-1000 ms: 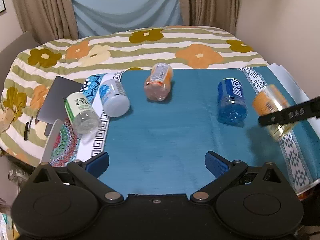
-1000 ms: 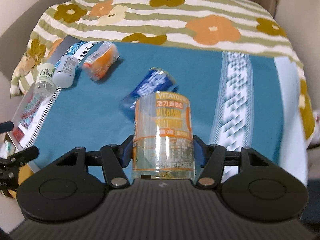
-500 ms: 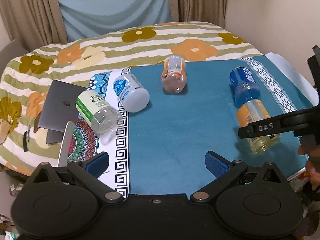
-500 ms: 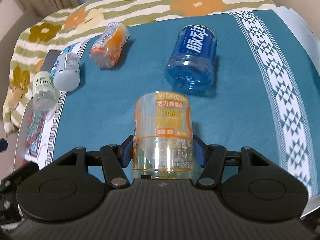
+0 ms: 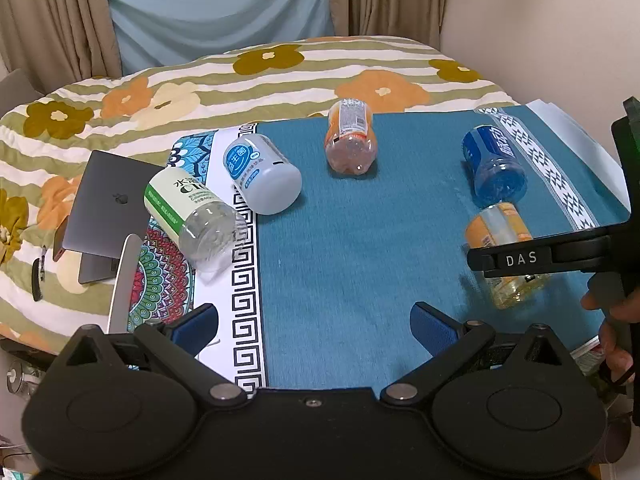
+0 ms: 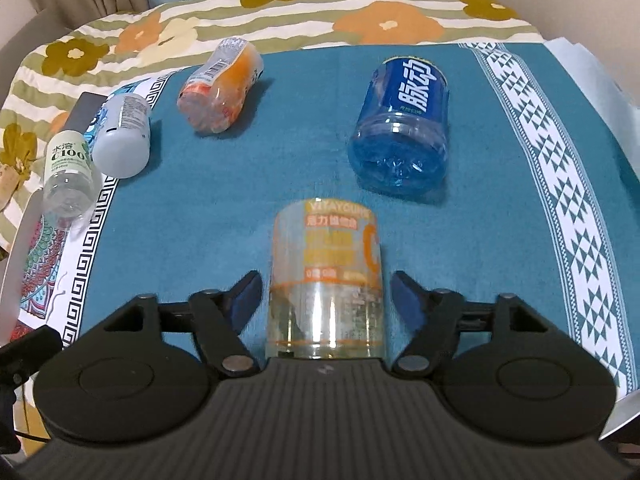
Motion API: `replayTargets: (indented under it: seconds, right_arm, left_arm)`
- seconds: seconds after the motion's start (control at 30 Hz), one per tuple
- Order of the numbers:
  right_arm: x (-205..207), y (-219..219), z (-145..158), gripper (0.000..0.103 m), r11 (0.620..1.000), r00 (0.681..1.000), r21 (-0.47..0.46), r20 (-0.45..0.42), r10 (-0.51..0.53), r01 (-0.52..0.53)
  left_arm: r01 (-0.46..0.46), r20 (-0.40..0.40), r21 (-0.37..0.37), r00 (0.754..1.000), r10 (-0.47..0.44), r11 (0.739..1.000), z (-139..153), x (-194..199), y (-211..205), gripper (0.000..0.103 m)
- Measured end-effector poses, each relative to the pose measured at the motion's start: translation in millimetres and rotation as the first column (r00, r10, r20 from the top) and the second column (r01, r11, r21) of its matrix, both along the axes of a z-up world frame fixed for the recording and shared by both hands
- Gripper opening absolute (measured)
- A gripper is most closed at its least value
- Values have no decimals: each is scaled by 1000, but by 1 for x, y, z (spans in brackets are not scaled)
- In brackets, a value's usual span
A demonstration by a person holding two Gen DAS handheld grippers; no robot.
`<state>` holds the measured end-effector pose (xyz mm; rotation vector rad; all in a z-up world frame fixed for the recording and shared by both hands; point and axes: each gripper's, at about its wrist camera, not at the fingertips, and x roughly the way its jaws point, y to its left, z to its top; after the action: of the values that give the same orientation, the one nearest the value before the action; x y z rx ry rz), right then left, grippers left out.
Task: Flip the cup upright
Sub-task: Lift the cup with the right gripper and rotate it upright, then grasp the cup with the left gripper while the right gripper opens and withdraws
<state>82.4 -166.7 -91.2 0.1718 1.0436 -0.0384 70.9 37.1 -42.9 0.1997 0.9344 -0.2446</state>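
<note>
We look from the left wrist, high over the near edge, facing 12 o'clock across the teal cloth (image 5: pixel 360 248). From the right wrist we sit lower and closer, facing the same way. Both views share the blue cup (image 5: pixel 494 168) (image 6: pixel 404 132) and orange-labelled cup (image 5: pixel 504 256) (image 6: pixel 324 280).

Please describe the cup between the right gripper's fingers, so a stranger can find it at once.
On the teal cloth, look nearest the right gripper. There is the clear cup with orange label, just before the lying blue cup. Only it has yellow-orange print.
</note>
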Motion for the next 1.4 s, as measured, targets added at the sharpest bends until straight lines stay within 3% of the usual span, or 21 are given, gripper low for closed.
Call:
replayTargets:
  seconds: [0.43,0.7,0.9,1.03,1.2,1.4]
  right_arm:
    - [-5,-11,25,94,998,999,58,37,6,-8]
    - [-22,-58,62,103,997,995,79,94,-22,14]
    - [-43,-105,71,103,999,992,26,122,-29,26]
    - [-55,-142,65,103,997,992,67,118,-49,41]
    - [-61,-169,55,103,995,990,89,132,-54,43]
    - [-59,-179,38,103,995,992,93,124,14,-26]
  left_arm:
    - [-17,16,-1,1000,17,1000,18,-3,-9,103]
    - [19,8,7,1000,-19,1000,45,12,-58,103]
    - [68,-88,-1,994,-68,998,45,45,-113,103]
    - [65,-185,17,981,-60,998,28,66,-142,103]
    - [6,-324,24,946,2,1000,-2,84,-164,97]
    - [-77,-388,25,918,80,997,-22,93,-178,96]
